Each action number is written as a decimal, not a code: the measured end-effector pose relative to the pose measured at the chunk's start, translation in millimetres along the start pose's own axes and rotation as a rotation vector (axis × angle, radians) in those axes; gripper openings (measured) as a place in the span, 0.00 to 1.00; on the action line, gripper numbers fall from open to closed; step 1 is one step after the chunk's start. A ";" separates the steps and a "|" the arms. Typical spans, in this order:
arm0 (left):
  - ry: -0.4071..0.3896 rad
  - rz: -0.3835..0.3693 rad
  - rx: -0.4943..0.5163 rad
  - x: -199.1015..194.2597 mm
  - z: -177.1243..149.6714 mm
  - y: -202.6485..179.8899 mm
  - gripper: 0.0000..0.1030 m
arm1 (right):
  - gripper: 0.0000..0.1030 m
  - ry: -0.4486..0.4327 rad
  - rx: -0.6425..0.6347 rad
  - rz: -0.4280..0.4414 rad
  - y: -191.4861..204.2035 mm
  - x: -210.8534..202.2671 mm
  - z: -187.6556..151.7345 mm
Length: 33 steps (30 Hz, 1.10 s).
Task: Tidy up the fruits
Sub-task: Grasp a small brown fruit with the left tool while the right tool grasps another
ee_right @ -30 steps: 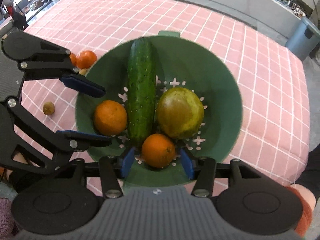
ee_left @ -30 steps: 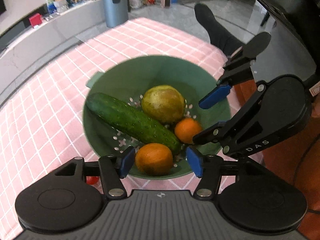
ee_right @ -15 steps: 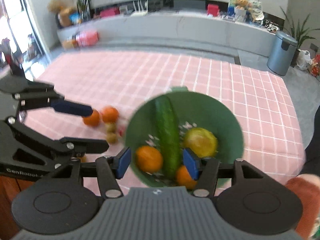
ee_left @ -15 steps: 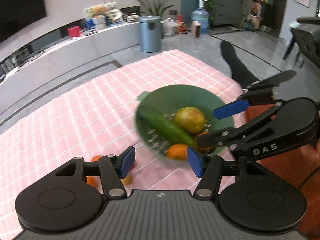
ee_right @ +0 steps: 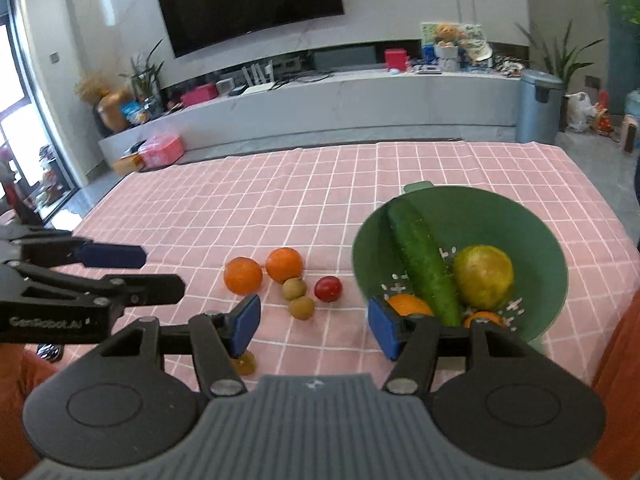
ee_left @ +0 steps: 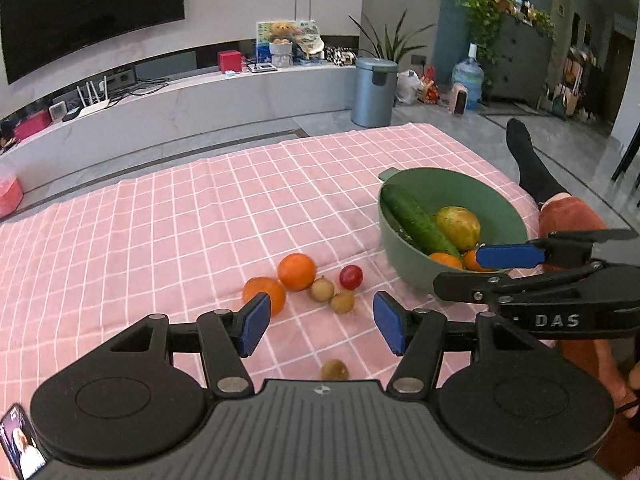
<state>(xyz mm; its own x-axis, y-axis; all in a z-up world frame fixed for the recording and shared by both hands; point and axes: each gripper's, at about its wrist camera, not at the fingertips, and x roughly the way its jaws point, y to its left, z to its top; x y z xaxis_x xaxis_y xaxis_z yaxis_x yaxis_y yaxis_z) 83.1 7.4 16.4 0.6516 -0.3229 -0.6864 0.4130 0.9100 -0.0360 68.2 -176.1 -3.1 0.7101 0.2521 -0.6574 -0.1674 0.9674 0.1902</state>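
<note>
Judging by how the produce lies, the sorting is partly done. The green colander (ee_right: 532,240) stands on the pink checked cloth (ee_left: 180,220) toward its right side and already holds a cucumber (ee_right: 424,268), a large yellow-green fruit (ee_right: 484,276) and two oranges (ee_right: 408,305) low against the near wall.

Outstanding: two loose oranges (ee_left: 297,271) touching one another, a small red fruit (ee_left: 351,276), and two small brown fruits (ee_left: 322,289) just beside them, all on the cloth left of the colander and clear of it. A third small brown fruit (ee_left: 334,369) lies apart, nearer the person.

Tongs: the left gripper (ee_left: 316,326) stands released, its blue pads well apart with nothing between them. The right gripper (ee_right: 314,326) has its jaws opening; nothing sits between them either. Neither tool carries fruit, and both hang short of the loose pile.

Differences between views: the left wrist view shows the lone brown fruit in full, plus a person's socked foot (ee_left: 528,168) beyond the cloth's far right edge and a phone (ee_left: 20,444) at the lower left corner. The right wrist view looks deeper into the colander, showing its perforated floor, and catches the lone fruit only as a sliver behind the left finger. Each view shows the other gripper from the side.
</note>
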 end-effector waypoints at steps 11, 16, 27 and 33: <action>0.001 -0.017 -0.088 10.2 -37.7 29.1 0.67 | 0.56 -0.007 -0.132 -0.051 37.5 26.1 -42.4; 0.047 -0.037 -0.098 26.1 -50.4 32.5 0.62 | 0.53 0.036 -0.146 -0.042 38.2 43.1 -51.1; 0.128 -0.111 -0.068 66.0 -72.4 19.7 0.52 | 0.28 0.120 -0.166 -0.089 25.4 68.4 -59.2; 0.135 -0.093 -0.037 78.1 -74.9 11.3 0.47 | 0.28 0.118 -0.146 -0.076 19.2 74.8 -56.9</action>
<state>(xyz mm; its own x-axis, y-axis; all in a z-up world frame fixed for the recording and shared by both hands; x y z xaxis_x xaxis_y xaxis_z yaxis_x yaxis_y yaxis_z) 91.0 12.0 -92.0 0.5189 -0.3704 -0.7704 0.4425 0.8875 -0.1287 79.2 -137.3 -90.1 0.6412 0.1709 -0.7481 -0.2198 0.9749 0.0344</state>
